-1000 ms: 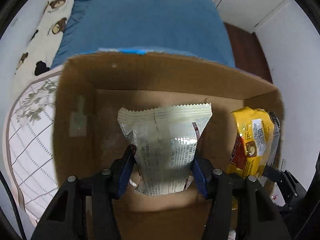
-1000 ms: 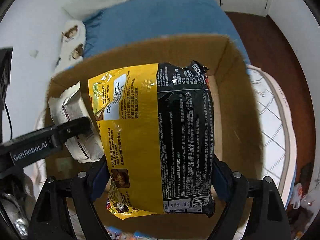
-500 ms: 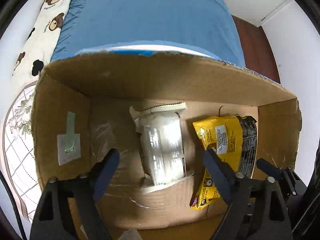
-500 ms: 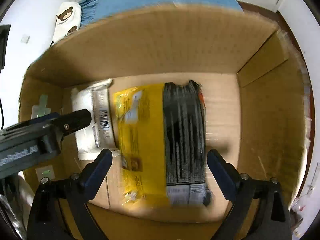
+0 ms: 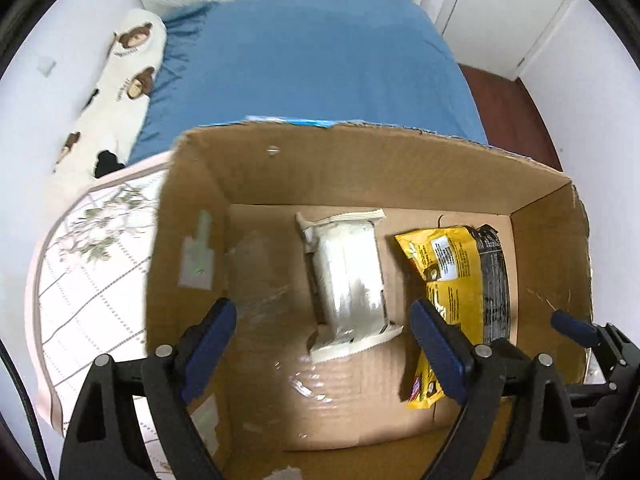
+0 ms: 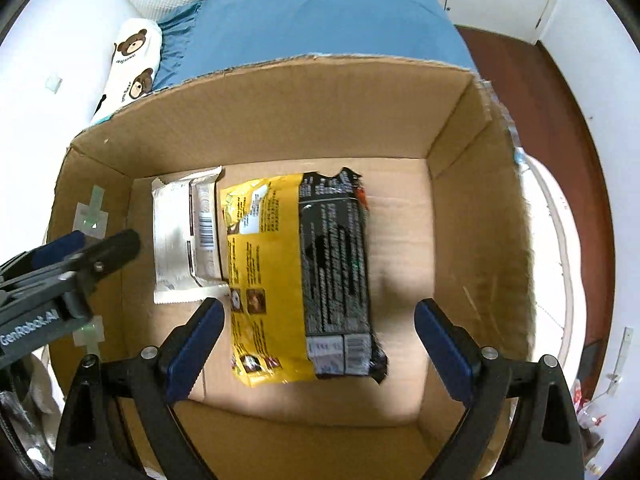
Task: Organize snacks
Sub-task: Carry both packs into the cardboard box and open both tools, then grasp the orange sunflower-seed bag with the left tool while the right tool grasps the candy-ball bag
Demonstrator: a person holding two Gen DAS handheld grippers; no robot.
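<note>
Snacks are both lying flat on the floor of the cardboard box point(image 6: 280, 112), silver packet point(image 6: 186, 236) touching the yellow-and-black packet point(image 6: 296, 276) side by side, while the left tool point(image 5: 324, 344) and right tool point(image 6: 316, 340) hang above, spread wide, gripping nothing.

Both wrist views peer steeply down, close, into shared cardboard box point(image 5: 360, 168).

box point(image 6: 280, 120): on bed point(image 6: 320, 12), open top
wrapper point(image 6: 186, 236): in box, on floor, left part
bag point(image 6: 296, 272): in box, right of wrapper, edges touching
pillow point(image 6: 132, 60): behind box, left
mat point(image 5: 88, 272): under box, sticking out left
</note>
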